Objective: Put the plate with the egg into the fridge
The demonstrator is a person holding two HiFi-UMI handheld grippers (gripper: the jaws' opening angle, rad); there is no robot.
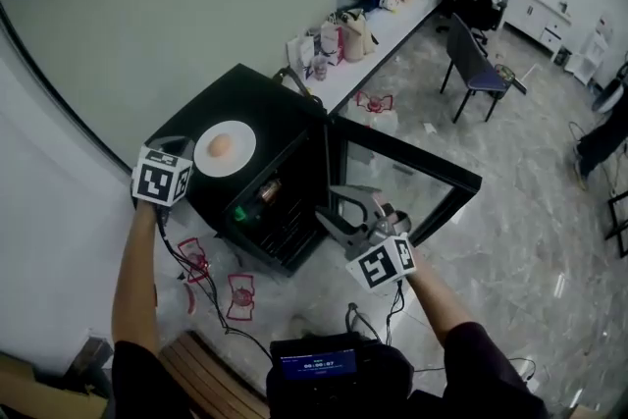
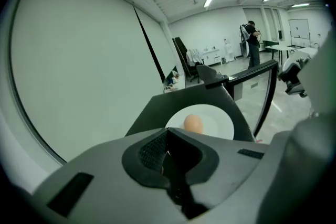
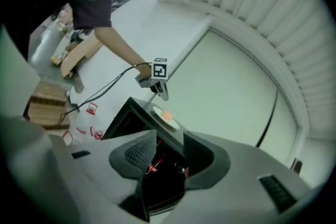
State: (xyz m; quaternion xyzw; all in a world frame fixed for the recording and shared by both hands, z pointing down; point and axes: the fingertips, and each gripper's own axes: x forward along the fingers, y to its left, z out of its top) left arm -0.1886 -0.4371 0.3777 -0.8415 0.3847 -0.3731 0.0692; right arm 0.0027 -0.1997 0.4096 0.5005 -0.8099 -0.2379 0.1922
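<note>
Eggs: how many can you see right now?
1. The egg lies on the white plate on top of the black fridge. The dark shelves inside could hide more.

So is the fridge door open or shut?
Open. The door of the fridge stands swung out wide, showing the shelves inside.

**Legible text, numbers, brands:** none.
- Left gripper (image 1: 186, 155), cube face: black-and-white square marker pattern, no letters.
- Right gripper (image 1: 330, 207), cube face: the same kind of pattern.
- Chest-mounted screen (image 1: 316, 365): blue display, print too small to read.
- Floor sheets (image 1: 240, 294): red markings, illegible.
</note>
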